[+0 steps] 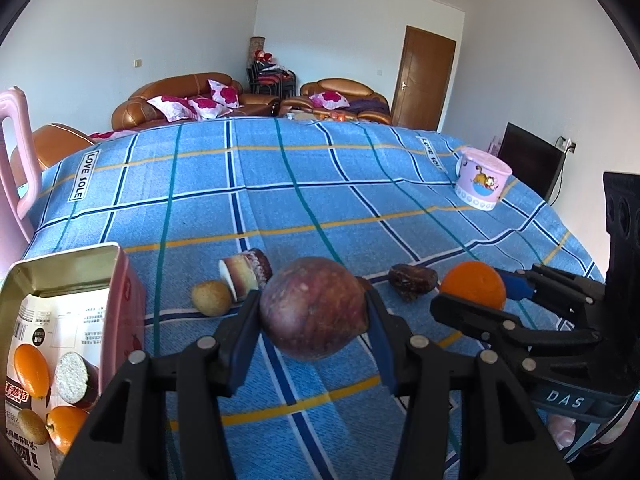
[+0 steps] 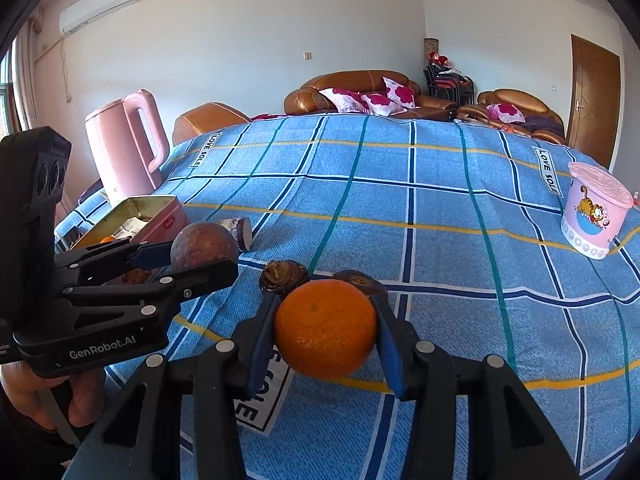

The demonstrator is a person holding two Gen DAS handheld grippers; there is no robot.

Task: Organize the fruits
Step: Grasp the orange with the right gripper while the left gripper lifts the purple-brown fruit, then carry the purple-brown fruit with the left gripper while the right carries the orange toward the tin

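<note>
A living room with white walls, brown leather sofas and a wooden door lies behind a table covered by a blue plaid cloth (image 1: pixel 320 184).

In the left wrist view, the left gripper (image 1: pixel 314 314) fills the lower centre of the frame. Its jaws are spread about as wide as a round purple-brown passion fruit (image 1: pixel 314 314) and pinch it from both sides. At the right edge of this frame the right gripper (image 1: pixel 474 294) clamps an orange (image 1: pixel 474 288), seen from the side.

In the right wrist view, that orange (image 2: pixel 326 328) sits at lower centre, squeezed between the blue-padded jaws of the right gripper (image 2: pixel 326 328). The left gripper (image 2: pixel 192 258) shows at centre left with the passion fruit (image 2: pixel 204 244) in its jaws.

Only the left wrist view looks down into the open pink tin (image 1: pixel 120 276) at lower left, which holds two small oranges, a brown fruit and a cut purple piece. It also shows a small yellowish fruit (image 1: pixel 211 298) and a cut slice (image 1: pixel 244 280) on the cloth behind the passion fruit.

Only the right wrist view shows the whole pink kettle (image 2: pixel 128 148) at upper left, a wall air conditioner (image 2: pixel 98 4) above it, and two dark wrinkled fruits (image 2: pixel 282 276) just behind the orange. A pink cartoon cup (image 2: pixel 594 216) stands at the right in both views.
</note>
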